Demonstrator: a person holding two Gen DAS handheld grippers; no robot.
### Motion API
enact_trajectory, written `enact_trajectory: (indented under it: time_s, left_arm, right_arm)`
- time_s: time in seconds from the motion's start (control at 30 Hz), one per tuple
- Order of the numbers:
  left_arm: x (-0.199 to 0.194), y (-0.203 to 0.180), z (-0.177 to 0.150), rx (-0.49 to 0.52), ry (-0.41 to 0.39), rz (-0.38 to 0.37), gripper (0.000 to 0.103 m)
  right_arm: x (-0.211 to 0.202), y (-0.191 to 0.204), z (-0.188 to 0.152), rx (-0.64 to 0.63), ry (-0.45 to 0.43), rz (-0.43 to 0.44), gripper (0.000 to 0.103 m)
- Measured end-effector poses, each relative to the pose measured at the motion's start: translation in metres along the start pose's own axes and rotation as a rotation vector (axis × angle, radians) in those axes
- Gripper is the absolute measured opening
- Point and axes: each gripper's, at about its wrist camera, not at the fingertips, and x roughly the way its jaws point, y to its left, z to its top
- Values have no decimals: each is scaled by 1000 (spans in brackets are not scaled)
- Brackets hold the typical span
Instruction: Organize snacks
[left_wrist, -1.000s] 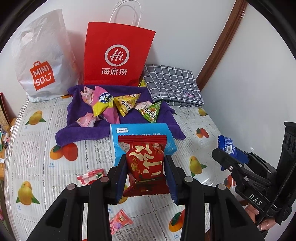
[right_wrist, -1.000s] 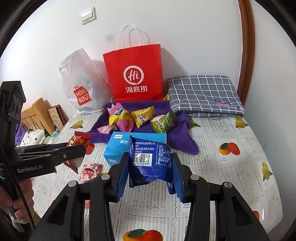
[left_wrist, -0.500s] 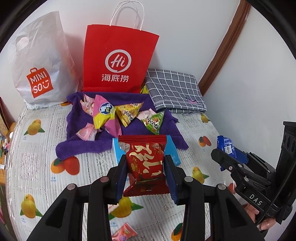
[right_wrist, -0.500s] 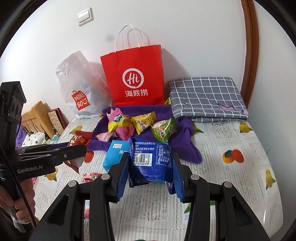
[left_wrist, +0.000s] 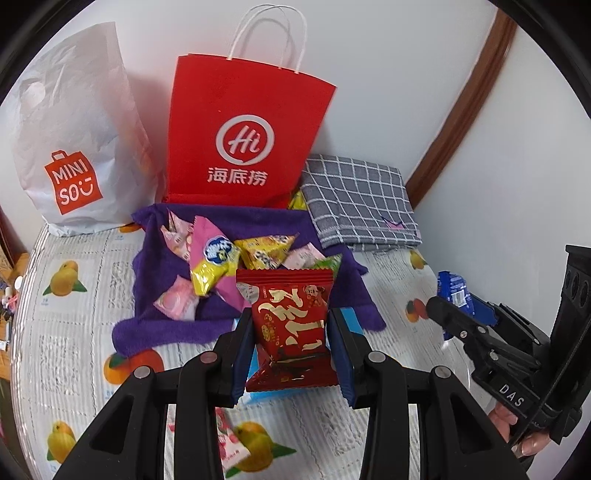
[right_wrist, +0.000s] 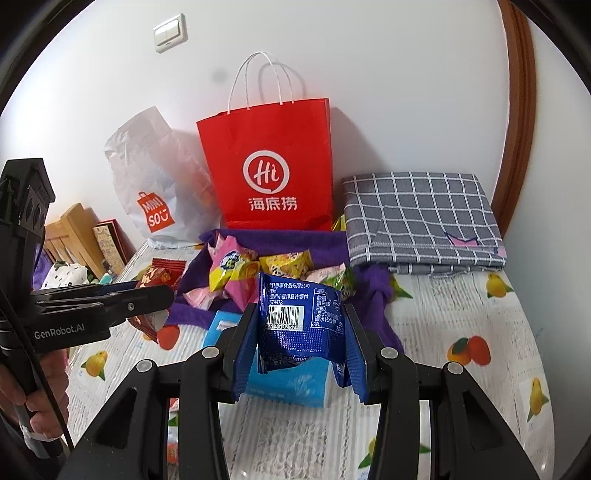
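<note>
My left gripper (left_wrist: 291, 332) is shut on a red snack packet (left_wrist: 290, 321) with gold writing, held above the table. My right gripper (right_wrist: 301, 332) is shut on a blue snack packet (right_wrist: 301, 321) with a barcode, also held up. Each gripper shows in the other's view: the right (left_wrist: 436, 308) with its blue packet (left_wrist: 454, 291), the left (right_wrist: 162, 295) with its red packet (right_wrist: 155, 277). Ahead lies a purple towel (left_wrist: 155, 254) (right_wrist: 280, 240) with several snack packets (left_wrist: 214, 258) (right_wrist: 236, 266) piled on it. A red paper bag (left_wrist: 243, 136) (right_wrist: 269, 166) stands behind it.
A blue tissue box (right_wrist: 288, 384) (left_wrist: 349, 317) lies on the fruit-print tablecloth (left_wrist: 66, 332) below the grippers. A white Miniso bag (left_wrist: 74, 140) stands back left, a folded grey checked cloth (left_wrist: 358, 203) (right_wrist: 421, 218) back right. A pink candy packet (left_wrist: 229, 443) lies near. Wooden items (right_wrist: 74, 229) sit left.
Both grippers have moved forward toward the purple towel and the red bag, each still holding its packet. The blue box now lies mostly under them.
</note>
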Motion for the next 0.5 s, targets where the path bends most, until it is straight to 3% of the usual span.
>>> enact_trajectory:
  time_s: [0.5]
  left_arm:
    - [24, 50, 38, -68, -17, 58, 37]
  right_arm:
    - [55, -15, 50, -5, -14, -5, 43]
